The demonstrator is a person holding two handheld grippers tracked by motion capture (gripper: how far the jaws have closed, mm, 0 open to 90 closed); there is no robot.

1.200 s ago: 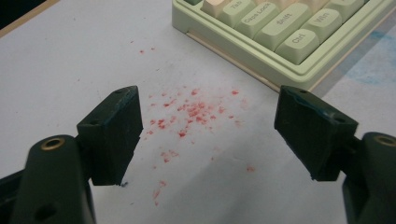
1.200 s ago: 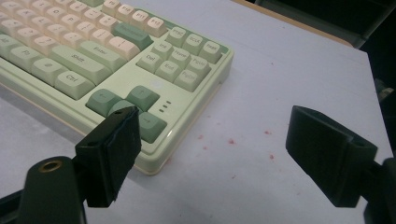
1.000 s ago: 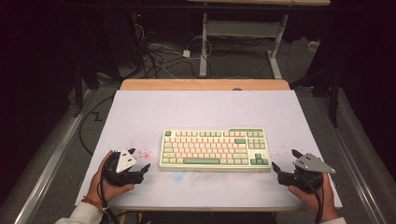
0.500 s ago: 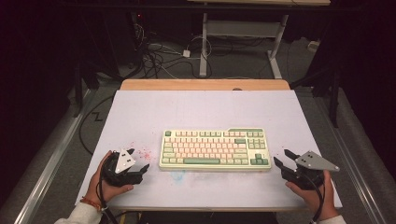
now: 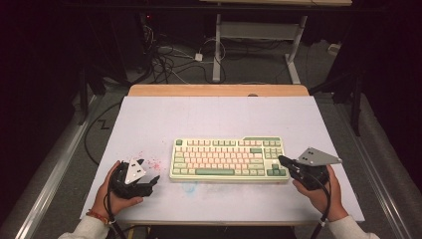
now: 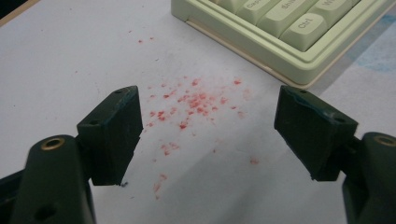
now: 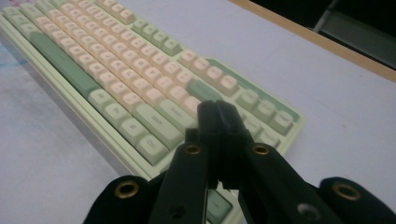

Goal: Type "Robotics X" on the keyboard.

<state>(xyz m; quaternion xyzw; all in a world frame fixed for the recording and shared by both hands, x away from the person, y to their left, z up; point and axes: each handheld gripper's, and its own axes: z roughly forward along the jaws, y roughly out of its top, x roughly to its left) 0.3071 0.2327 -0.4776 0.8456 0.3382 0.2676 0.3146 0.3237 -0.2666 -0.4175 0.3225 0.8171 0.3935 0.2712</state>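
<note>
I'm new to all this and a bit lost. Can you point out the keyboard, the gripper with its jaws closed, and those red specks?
keyboard (image 5: 226,159): high view, middle of its key field.
right gripper (image 7: 218,114): right gripper view, tips of its shut jaws.
red specks (image 6: 194,102): left gripper view, densest patch on the table cover.

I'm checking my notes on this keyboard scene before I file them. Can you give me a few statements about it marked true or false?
1. The left hand-held gripper has its jaws spread apart. True.
2. The right hand-held gripper holds a keycap. False: its jaws are pressed together with nothing between them.
3. Red specks mark the table near the keyboard's left end. True.
4. The keyboard is black. False: it is pale green with pinkish and green keys.
5. The right hand-held gripper points at the keyboard's right end. True.
</note>
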